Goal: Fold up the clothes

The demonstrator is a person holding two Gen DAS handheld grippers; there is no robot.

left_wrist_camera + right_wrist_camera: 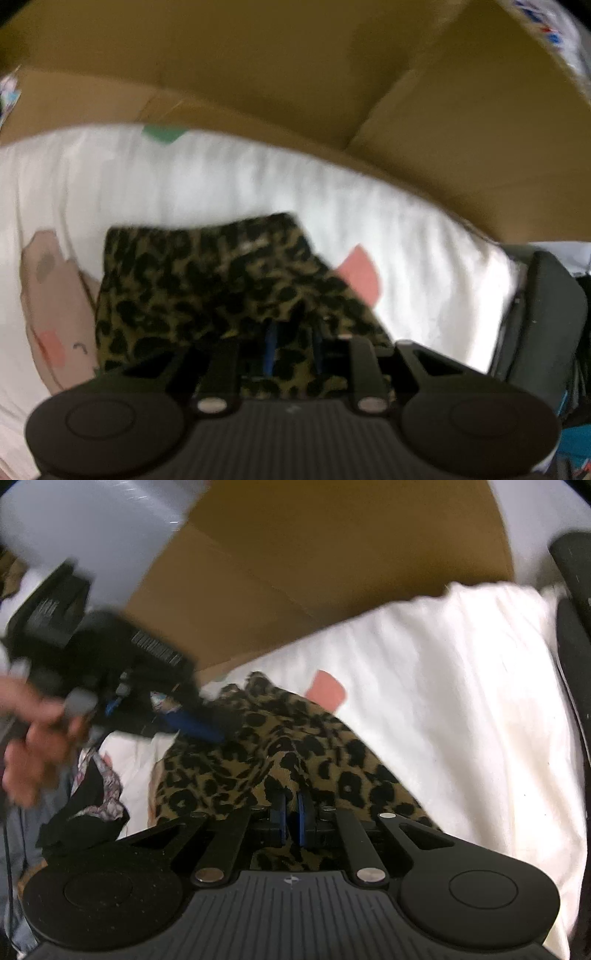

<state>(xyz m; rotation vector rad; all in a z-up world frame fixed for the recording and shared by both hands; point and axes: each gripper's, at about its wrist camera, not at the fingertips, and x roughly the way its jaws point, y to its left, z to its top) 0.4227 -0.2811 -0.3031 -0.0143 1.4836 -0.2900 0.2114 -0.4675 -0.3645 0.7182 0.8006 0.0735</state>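
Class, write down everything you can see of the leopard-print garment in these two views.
The leopard-print garment is soft, knit-looking cloth, tan to olive with black spots. It lies bunched and creased on a white sheet, before a cardboard box. The right gripper is shut on a fold near its edge; the left gripper pinches another part. Motion blur hides what garment it is.

brown cardboard box [461, 122] stands behind the white sheet [258, 177] (pink and green patches printed on it).
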